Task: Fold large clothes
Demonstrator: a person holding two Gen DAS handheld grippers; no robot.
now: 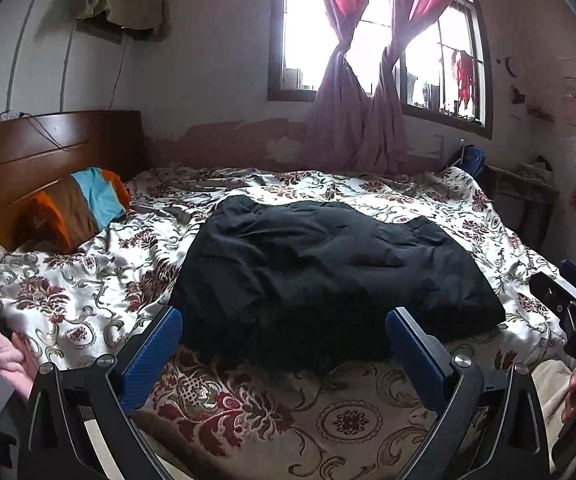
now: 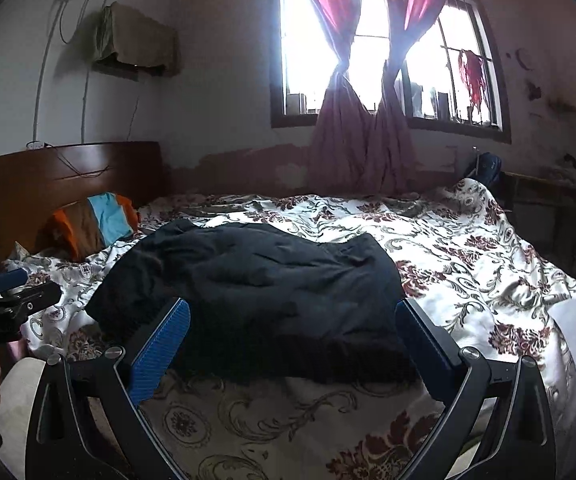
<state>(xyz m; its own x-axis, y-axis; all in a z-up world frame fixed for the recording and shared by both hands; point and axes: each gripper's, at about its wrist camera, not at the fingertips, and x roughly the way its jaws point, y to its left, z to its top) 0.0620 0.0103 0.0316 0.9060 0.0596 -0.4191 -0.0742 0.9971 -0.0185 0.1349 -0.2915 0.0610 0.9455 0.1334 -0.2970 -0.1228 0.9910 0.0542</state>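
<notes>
Black padded fabric, a large dark garment (image 1: pixel 328 268), lies heaped in the middle of the bed (image 1: pixel 68 312), on a cream quilt printed with maroon flowers. In the left wrist view its long axis runs roughly from 10 o'clock to 4 o'clock, one narrower end toward the far side of the bed and a broad, squarer end at 4 o'clock; which end is collar or hem cannot be told.

At 9 o'clock in that view, an orange, brown and turquoise pillow (image 1: pixel 84 204) leans against the wooden headboard (image 1: pixel 40 152). At 12 o'clock, knotted pink curtains (image 1: pixel 364 92) hang before a bright window (image 1: pixel 312 28).

The left tongs (image 1: pixel 284 322) hang just short of the garment's near edge, blue pads spread wide with nothing between them. They touch no cloth. At 3 o'clock the body of the other tool shows at the frame edge.

In the right wrist view the garment (image 2: pixel 256 280) sits a little left of centre, its long axis running near 9 to 3 o'clock, the thicker ribbed edge nearest the camera. The right tongs (image 2: pixel 292 324) are likewise spread wide and hold nothing, poised above the near edge of the garment. The quilt (image 2: pixel 468 264) stretches away toward 2 o'clock.
</notes>
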